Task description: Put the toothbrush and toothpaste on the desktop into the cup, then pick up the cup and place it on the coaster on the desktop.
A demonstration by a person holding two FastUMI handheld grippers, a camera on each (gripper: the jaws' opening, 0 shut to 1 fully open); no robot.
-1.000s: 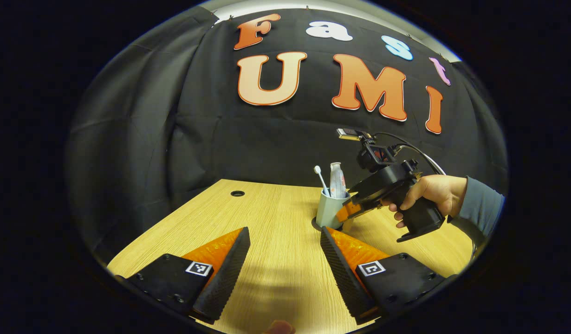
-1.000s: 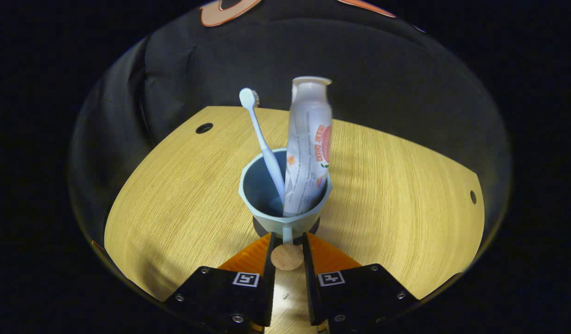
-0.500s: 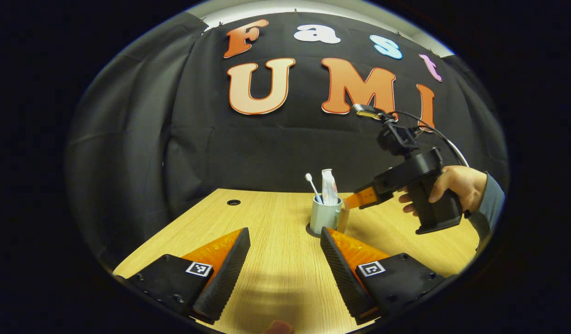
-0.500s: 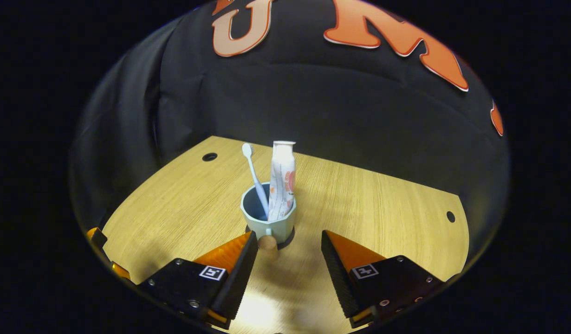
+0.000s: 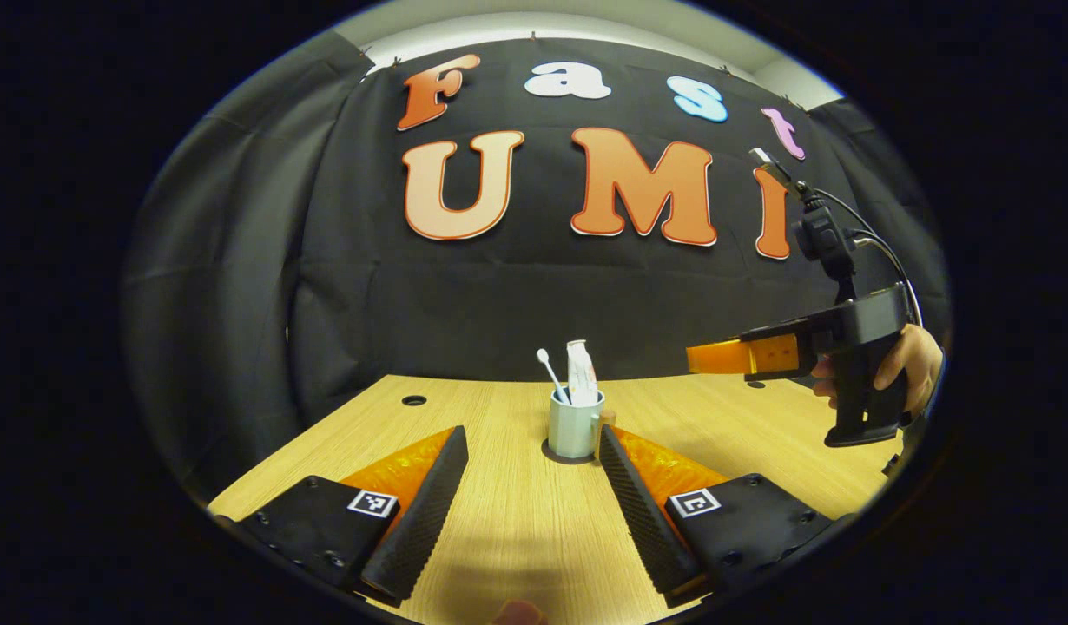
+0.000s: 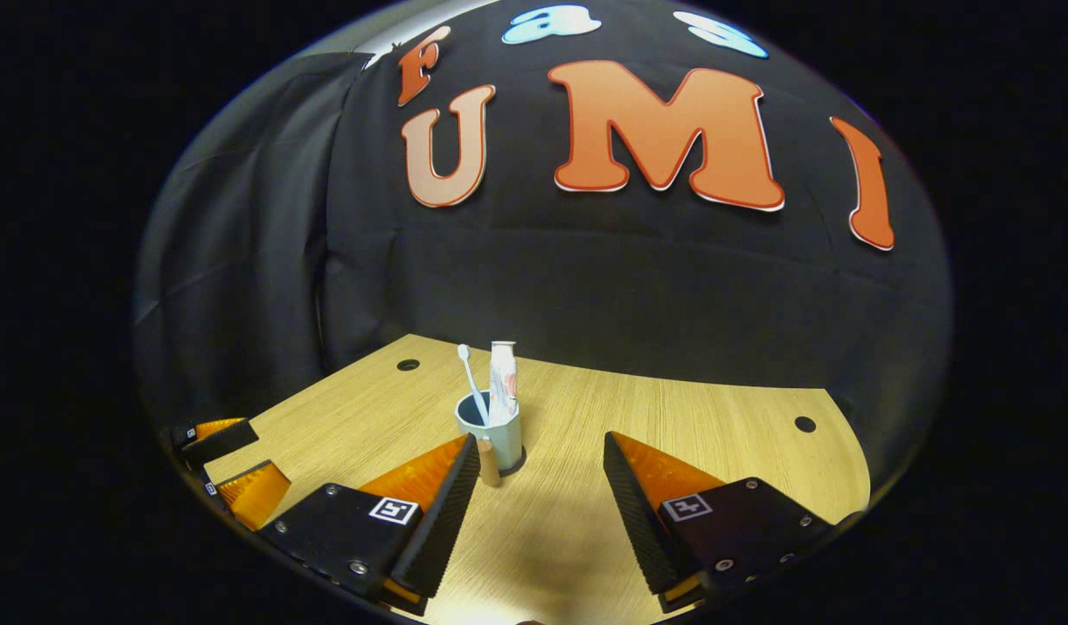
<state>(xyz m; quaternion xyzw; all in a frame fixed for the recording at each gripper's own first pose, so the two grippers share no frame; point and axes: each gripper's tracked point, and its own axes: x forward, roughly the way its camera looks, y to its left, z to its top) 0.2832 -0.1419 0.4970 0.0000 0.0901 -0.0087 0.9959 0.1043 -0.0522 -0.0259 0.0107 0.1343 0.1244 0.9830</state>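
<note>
Right hand-held gripper (image 6: 534, 486) withdrawn, wide apart; cup (image 6: 491, 431) on coaster (image 6: 518, 467).

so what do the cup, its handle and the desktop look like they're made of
Cup: matte pale blue-grey, even colour and no glare, probably plastic or matte ceramic; the look leaves it open.
Handle: tan, rounded, reads as wood or cork, too small to settle.
Desktop: light wood-grain surface, smooth with a soft sheen, likely laminate or veneer.

Cup (image 5: 575, 427) holding toothbrush (image 5: 551, 373) and toothpaste (image 5: 580, 371) stands on coaster (image 5: 553, 453).
</note>
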